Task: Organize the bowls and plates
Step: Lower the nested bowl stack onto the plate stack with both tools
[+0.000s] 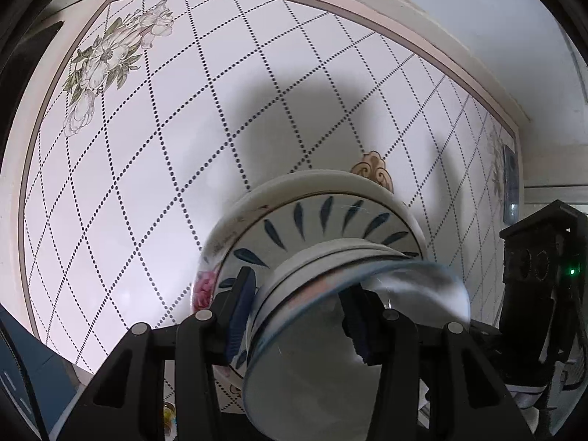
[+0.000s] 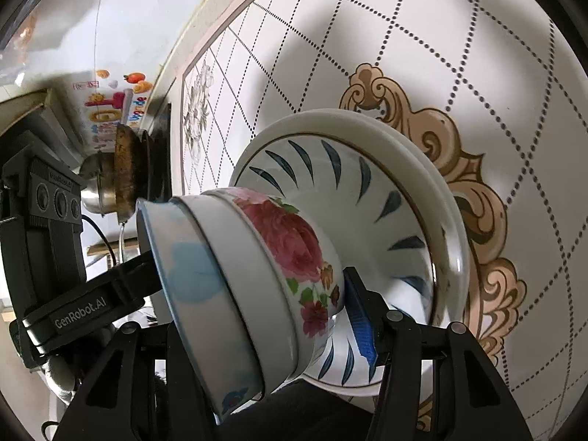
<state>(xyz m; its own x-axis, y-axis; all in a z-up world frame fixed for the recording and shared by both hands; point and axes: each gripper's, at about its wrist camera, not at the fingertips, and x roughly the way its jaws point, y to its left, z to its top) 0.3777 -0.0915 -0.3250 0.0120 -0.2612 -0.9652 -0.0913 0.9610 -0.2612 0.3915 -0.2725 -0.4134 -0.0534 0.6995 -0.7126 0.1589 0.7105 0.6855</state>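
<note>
A stack of dishes stands on the patterned table: a white plate (image 2: 415, 147) at the bottom, a plate with blue leaf marks (image 2: 371, 191) on it, then a rose-patterned bowl (image 2: 290, 242) and a pale blue-rimmed bowl (image 2: 198, 279) on top. My left gripper (image 1: 301, 312) straddles the top bowl's rim (image 1: 330, 294), one finger inside and one outside. My right gripper (image 2: 294, 316) has the nested bowls between its fingers, its blue pad (image 2: 358, 316) against the rose bowl. The left gripper also shows in the right wrist view (image 2: 92, 305).
The table (image 1: 147, 183) is white with a dotted diamond grid, flower prints and a tan ornament (image 2: 459, 169). A metal pot with a brown lid (image 2: 121, 172) stands past the table's far edge, near a colourful poster (image 2: 114, 106).
</note>
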